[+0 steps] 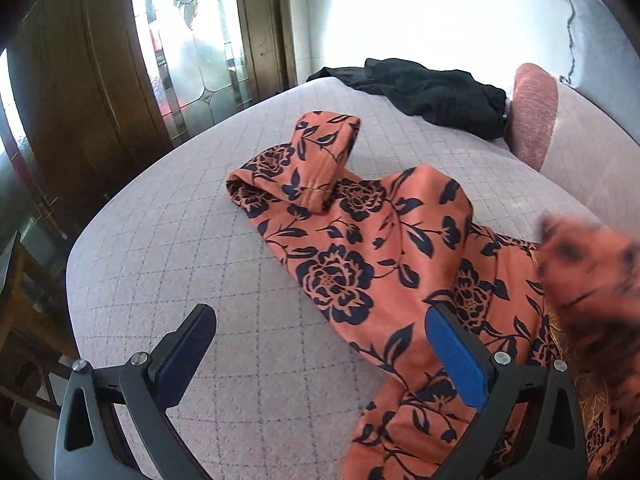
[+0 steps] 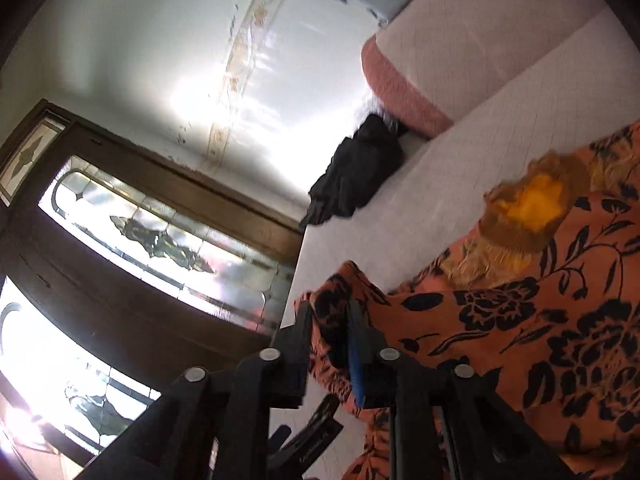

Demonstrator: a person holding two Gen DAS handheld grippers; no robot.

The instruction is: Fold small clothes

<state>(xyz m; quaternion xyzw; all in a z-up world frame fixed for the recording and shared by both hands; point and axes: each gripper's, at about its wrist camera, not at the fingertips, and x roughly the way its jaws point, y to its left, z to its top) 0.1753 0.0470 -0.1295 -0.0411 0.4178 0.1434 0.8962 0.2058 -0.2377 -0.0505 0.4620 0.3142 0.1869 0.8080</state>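
An orange garment with a dark floral print (image 1: 340,272) is being shown spread across a pale quilted bed (image 1: 168,240), its long axis running from a rolled cuff at the far left (image 1: 324,160) toward the near right. The left gripper (image 1: 320,356) is being held above the bed with its jaws wide apart and nothing between them; the cloth is lying just beside and partly under its right finger, with more of it ahead. The right gripper (image 2: 330,344) is being held tilted, with a fold of the same garment (image 2: 520,340) sitting between its narrowly parted jaws; whether the pads are pressing it cannot be told. The right gripper is judged nearer the fabric. A black garment (image 1: 436,92) is lying well apart, near a pink cushion (image 1: 534,112).
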